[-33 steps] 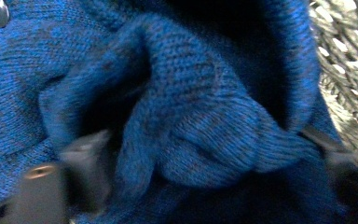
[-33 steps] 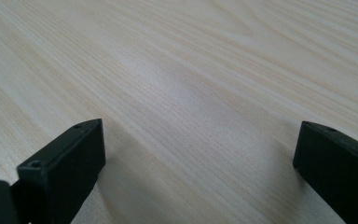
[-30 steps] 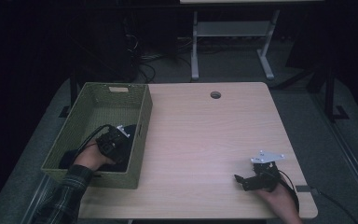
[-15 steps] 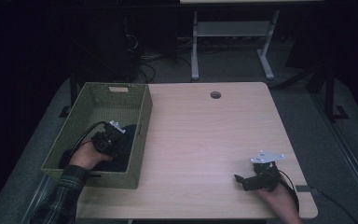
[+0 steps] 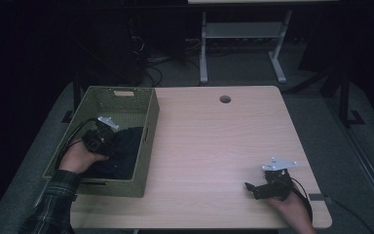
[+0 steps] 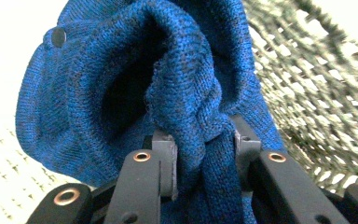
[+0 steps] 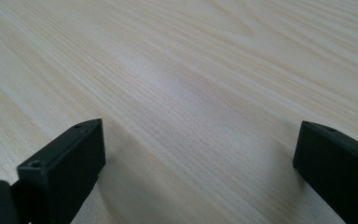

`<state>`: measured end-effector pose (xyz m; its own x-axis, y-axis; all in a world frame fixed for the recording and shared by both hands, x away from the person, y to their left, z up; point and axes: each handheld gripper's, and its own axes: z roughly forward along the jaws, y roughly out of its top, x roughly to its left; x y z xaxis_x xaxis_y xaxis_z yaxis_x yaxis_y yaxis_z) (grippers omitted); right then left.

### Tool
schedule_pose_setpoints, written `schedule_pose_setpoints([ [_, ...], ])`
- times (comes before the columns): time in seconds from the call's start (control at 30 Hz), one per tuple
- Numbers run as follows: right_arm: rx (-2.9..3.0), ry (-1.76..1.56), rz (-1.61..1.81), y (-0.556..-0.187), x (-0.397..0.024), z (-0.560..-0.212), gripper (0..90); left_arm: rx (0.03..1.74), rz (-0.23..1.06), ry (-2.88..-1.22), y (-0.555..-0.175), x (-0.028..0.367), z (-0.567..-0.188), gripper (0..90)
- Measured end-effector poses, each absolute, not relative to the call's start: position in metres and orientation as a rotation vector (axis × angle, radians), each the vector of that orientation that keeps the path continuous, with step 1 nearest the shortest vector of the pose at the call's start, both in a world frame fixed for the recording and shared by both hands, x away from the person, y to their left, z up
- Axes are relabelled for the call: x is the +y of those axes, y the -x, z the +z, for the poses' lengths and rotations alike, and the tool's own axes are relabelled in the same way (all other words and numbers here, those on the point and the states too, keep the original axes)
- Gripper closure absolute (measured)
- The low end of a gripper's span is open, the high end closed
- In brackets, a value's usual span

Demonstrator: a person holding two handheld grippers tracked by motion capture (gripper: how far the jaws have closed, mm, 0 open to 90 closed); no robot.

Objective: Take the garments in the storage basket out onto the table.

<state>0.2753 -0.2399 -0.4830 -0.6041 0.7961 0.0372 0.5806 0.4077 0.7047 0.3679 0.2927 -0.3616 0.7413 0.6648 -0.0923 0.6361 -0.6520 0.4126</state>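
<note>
There is one woven basket (image 5: 146,127) on the table (image 5: 214,146), standing at its left edge, and one blue knitted garment (image 6: 121,93) lying inside it; from above the garment (image 5: 121,151) looks almost black. Two grippers are in use, one in each of the person's hands.

The left gripper (image 5: 103,137) is down inside the basket over the garment. Its jaws have just been closing, and in the left gripper view they stand narrow, with a bunched fold of the blue knit pinched between the two pads (image 6: 165,161). The cloth bulges up above the pads and hangs loose to either side, with the basket's mesh wall (image 6: 317,79) just behind it. One small dark button (image 6: 58,36) shows near the garment's upper left edge.

The right gripper (image 5: 265,187) rests near the front right corner of the table, well apart from the basket. Its jaws stand wide, with bare wood grain (image 7: 191,93) between them and nothing held. The tabletop has one round hole (image 5: 225,99) near its far edge.
</note>
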Motion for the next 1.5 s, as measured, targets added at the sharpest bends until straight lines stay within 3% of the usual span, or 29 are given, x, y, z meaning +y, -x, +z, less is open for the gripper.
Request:
schedule_pose_setpoints([
  [1.5,2.362,-1.199,1.000,-0.275,-0.240,-0.483,1.8,0.881,0.221,-2.457,-0.361,0.296,-0.238,73.2],
])
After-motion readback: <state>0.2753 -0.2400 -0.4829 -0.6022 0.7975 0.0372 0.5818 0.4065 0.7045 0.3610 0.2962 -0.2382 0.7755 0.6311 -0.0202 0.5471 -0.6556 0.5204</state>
